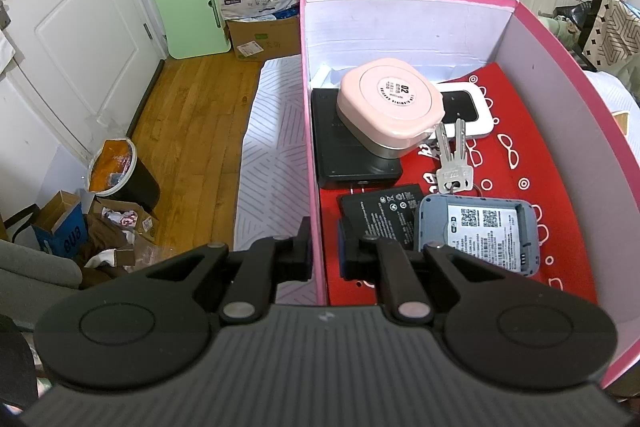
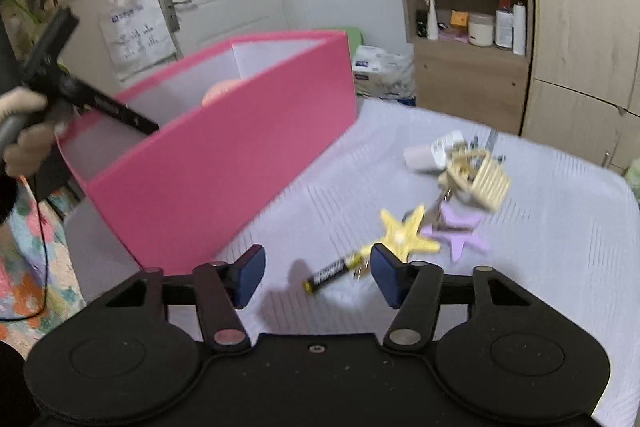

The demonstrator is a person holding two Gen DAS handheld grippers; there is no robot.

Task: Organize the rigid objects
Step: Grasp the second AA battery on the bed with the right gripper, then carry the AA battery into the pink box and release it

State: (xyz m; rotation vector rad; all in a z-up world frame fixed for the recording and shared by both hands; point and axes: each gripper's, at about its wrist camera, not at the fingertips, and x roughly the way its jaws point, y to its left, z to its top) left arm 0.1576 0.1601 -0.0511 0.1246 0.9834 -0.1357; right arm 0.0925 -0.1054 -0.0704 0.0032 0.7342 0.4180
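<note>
Our right claw [image 2: 318, 277] is apart over the bed; battery [image 2: 334, 271] lies betw its fingers untouched, long axis slanting up-right. Bare sheet around. Left claw [image 1: 326, 253] clamps pink box [image 1: 314, 187] wall.

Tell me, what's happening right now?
Left tongs shut on pink box wall. Right tongs open over battery. Nothing blocking.

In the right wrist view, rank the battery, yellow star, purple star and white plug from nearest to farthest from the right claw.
1. Battery: between the open right claw's fingers, on the bed.
2. Yellow star: just past the right finger.
3. Purple star: farther right.
4. White plug: farthest, up the bed.
</note>
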